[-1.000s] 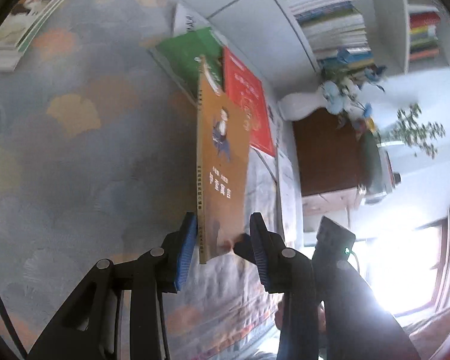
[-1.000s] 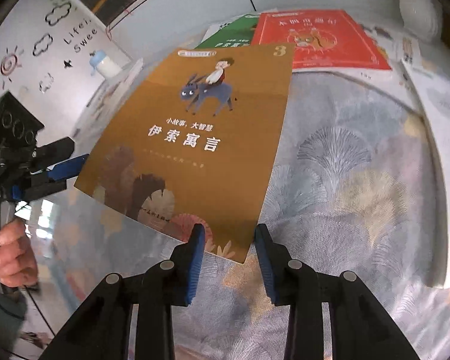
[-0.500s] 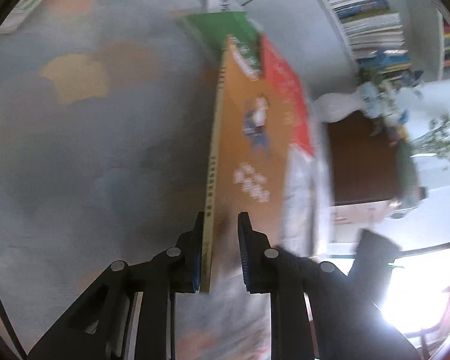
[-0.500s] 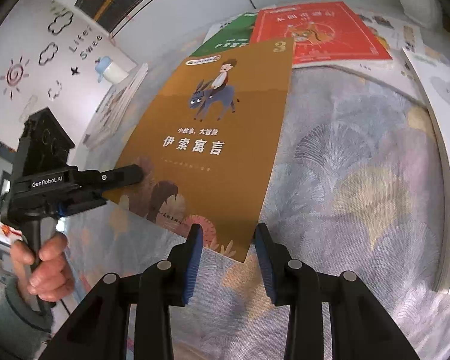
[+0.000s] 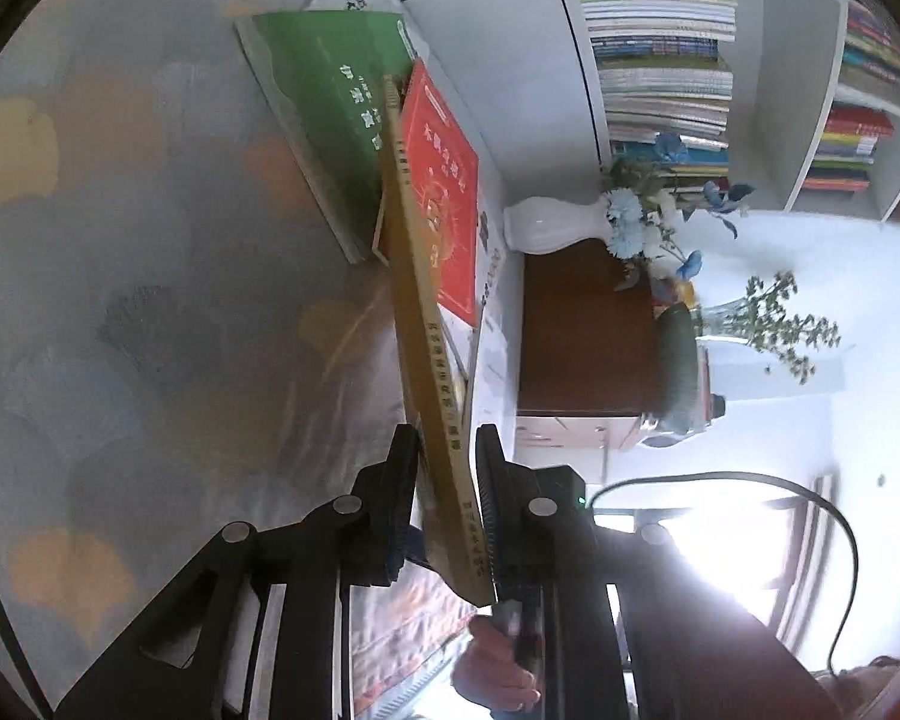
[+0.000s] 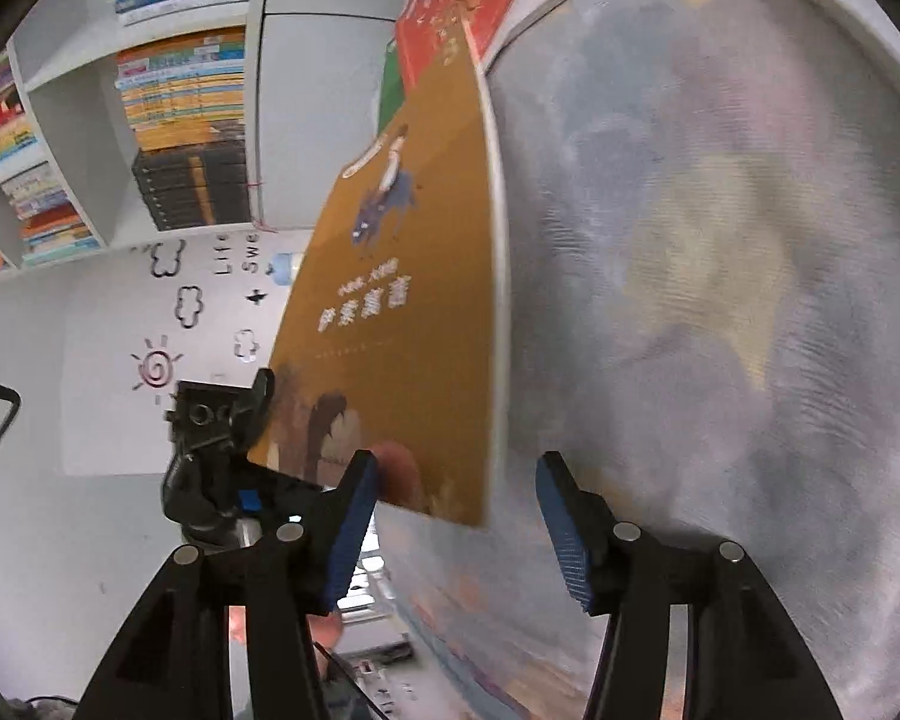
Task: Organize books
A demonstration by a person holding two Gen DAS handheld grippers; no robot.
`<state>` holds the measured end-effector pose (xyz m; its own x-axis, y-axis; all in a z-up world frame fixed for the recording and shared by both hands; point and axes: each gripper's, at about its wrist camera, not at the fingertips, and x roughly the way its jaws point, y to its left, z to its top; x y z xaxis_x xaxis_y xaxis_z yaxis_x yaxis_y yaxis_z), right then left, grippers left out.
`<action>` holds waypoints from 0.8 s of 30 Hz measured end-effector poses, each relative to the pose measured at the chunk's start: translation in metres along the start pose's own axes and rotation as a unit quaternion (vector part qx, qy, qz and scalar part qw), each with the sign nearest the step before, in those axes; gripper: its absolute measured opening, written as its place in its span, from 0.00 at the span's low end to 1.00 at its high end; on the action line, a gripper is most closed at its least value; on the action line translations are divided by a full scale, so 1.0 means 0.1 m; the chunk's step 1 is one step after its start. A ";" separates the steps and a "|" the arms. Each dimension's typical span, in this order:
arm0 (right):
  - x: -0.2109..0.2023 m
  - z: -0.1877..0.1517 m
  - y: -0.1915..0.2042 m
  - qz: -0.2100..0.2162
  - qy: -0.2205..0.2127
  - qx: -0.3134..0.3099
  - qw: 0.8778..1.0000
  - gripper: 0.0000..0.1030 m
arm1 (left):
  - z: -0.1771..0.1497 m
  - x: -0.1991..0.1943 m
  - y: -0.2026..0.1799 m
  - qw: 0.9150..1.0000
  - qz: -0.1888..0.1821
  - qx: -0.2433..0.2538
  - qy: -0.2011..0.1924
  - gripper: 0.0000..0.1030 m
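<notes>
My left gripper (image 5: pixel 447 504) is shut on the spine edge of the brown book (image 5: pixel 432 396), which stands tilted up off the patterned cloth (image 5: pixel 150 300). In the right wrist view the same brown book (image 6: pixel 402 312) shows its donkey-rider cover, with the left gripper (image 6: pixel 234 420) clamped on its far corner. My right gripper (image 6: pixel 456 516) is open, its jaws wide apart on either side of the book's near edge without holding it. A green book (image 5: pixel 330 114) and a red book (image 5: pixel 444 192) lie flat beyond.
White bookshelves (image 5: pixel 660 60) filled with stacked books stand behind the surface. A white vase with blue flowers (image 5: pixel 570 222) and a dark wooden cabinet (image 5: pixel 588 330) sit at the side. White papers (image 5: pixel 492 324) lie near the red book.
The right gripper opened and let go of the brown book. The left gripper closed on it and tipped it up onto its edge.
</notes>
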<state>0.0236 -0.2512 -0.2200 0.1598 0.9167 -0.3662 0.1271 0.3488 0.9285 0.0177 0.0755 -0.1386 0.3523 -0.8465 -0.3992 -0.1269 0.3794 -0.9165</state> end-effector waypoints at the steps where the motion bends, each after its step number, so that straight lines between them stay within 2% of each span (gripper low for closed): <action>1: 0.03 0.03 0.00 0.009 0.000 0.006 1.000 0.51 | -0.01 0.00 0.01 1.000 0.004 0.002 0.002 0.15; 2: 0.07 0.04 0.01 0.010 -0.006 0.008 1.000 0.50 | -0.01 0.00 0.01 1.000 0.008 0.002 0.005 0.15; 3: 0.09 0.05 0.03 0.010 -0.013 0.006 1.000 0.46 | -0.02 -0.01 0.02 1.000 0.013 0.003 0.006 0.15; 7: 0.14 0.06 0.14 -0.018 -0.040 -0.016 0.999 0.27 | -0.02 -0.05 0.07 0.998 0.068 0.017 0.009 0.15; 8: 0.12 0.07 0.20 -0.033 -0.044 -0.033 0.998 0.23 | -0.03 -0.03 0.06 0.995 0.095 0.032 0.015 0.15; 10: 0.15 0.03 0.40 -0.085 -0.048 -0.091 0.991 0.22 | -0.07 0.01 0.00 0.988 0.134 0.067 0.026 0.15; 11: 0.18 -0.01 0.52 -0.119 -0.048 -0.125 0.984 0.22 | -0.08 0.01 -0.03 0.986 0.146 0.078 0.027 0.15; 13: 0.28 -0.12 0.75 -0.187 -0.046 -0.196 0.961 0.22 | -0.11 0.02 -0.09 0.980 0.169 0.102 0.029 0.15; 15: 0.33 -0.20 0.88 -0.222 -0.046 -0.239 0.944 0.22 | -0.11 -0.02 -0.12 0.977 0.178 0.116 0.032 0.15; 20: 0.47 -0.48 1.21 -0.285 -0.047 -0.341 0.895 0.22 | -0.15 -0.23 -0.22 0.962 0.209 0.171 0.042 0.15; 21: 0.53 -0.57 1.32 -0.300 -0.047 -0.371 0.878 0.22 | -0.14 -0.29 -0.23 0.962 0.207 0.175 0.041 0.15; 22: 0.56 -0.61 1.38 -0.305 -0.048 -0.386 0.870 0.22 | -0.12 -0.36 -0.23 0.963 0.201 0.175 0.039 0.15; 23: 0.63 -0.69 1.46 -0.314 -0.044 -0.411 0.855 0.22 | -0.10 -0.45 -0.23 0.965 0.195 0.173 0.037 0.15; 24: 0.68 -0.72 1.52 -0.318 -0.042 -0.422 0.848 0.22 | -0.08 -0.50 -0.24 0.965 0.194 0.174 0.035 0.15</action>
<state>-0.0169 -0.1216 -0.0997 0.3956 0.4859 -0.7794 -0.5271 0.8150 0.2406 -0.0042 0.1056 -0.0965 0.2752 -0.6341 -0.7226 0.0873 0.7650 -0.6381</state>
